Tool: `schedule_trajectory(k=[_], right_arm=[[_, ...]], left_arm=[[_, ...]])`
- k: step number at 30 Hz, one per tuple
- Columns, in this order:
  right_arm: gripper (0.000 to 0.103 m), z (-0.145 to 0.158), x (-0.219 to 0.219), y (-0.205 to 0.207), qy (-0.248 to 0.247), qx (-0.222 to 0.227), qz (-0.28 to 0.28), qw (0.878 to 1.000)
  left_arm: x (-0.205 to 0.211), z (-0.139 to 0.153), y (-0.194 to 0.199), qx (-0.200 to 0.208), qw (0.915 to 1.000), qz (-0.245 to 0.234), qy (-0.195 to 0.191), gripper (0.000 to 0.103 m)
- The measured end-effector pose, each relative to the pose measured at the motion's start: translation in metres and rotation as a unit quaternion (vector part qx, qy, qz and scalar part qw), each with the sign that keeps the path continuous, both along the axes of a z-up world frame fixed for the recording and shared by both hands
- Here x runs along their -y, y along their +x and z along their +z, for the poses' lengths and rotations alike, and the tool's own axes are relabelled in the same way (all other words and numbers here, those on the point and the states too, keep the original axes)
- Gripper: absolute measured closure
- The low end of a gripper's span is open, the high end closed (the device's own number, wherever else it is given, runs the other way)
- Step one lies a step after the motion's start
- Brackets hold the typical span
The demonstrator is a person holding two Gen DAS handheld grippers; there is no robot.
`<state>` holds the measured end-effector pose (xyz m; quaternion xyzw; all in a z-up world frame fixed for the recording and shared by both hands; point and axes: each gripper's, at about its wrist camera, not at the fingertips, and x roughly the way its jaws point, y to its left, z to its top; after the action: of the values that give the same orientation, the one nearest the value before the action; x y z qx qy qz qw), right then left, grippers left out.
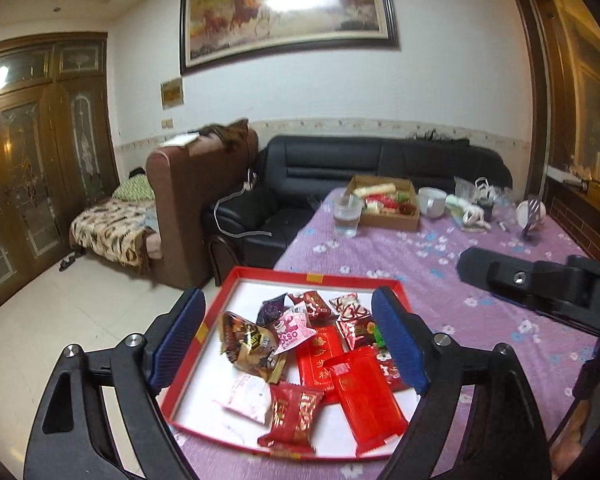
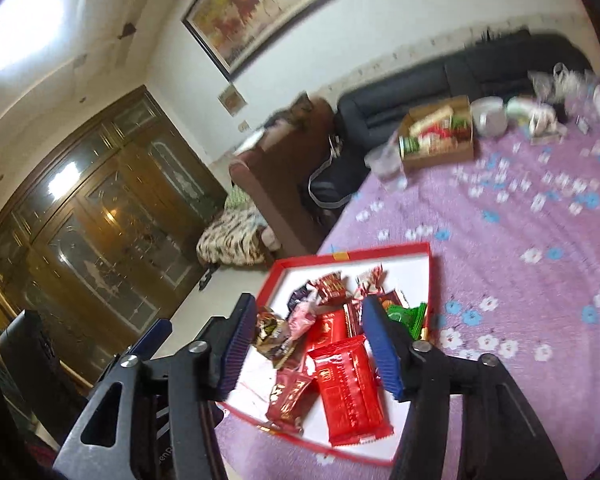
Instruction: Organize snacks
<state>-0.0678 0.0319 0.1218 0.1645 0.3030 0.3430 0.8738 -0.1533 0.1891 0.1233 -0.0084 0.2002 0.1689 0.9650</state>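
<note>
Both the left hand-held gripper (image 1: 288, 340) and right hand-held gripper (image 2: 306, 344) hover empty, jaws apart, above the shallow red-rimmed cardboard tray (image 1: 352, 279) of wrapped snacks (image 1: 364, 396).

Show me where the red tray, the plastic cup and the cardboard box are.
red tray (image 1: 300, 276): left wrist view, far rim.
plastic cup (image 1: 346, 216): left wrist view, side wall.
cardboard box (image 1: 388, 222): left wrist view, front wall.

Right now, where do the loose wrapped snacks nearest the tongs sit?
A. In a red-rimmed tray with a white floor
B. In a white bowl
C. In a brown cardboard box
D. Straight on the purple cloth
A: the wrapped snacks lie piled inside the red-rimmed tray on the purple cloth.
</note>
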Motion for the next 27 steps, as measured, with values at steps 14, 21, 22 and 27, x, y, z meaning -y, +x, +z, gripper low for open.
schedule_trajectory(k=[14, 21, 22, 27], right_arm=[[0.013, 0.027, 0.051, -0.158, -0.057, 0.151, -0.099, 0.982], [0.007, 0.030, 0.063, -0.212, -0.055, 0.186, -0.132, 0.972], [0.006, 0.030, 0.064, -0.221, -0.050, 0.198, -0.136, 0.969], [0.001, 0.026, 0.062, -0.255, -0.057, 0.270, -0.153, 0.949]], left_arm=[[0.040, 0.017, -0.105, 0.046, 0.9982, -0.018, 0.034, 0.000], [0.039, 0.019, -0.150, 0.047, 0.9982, -0.036, -0.007, 0.000], [0.037, 0.019, -0.154, 0.044, 0.9983, -0.035, -0.018, 0.000], [0.029, 0.015, -0.162, 0.037, 0.9987, -0.019, -0.028, 0.000]])
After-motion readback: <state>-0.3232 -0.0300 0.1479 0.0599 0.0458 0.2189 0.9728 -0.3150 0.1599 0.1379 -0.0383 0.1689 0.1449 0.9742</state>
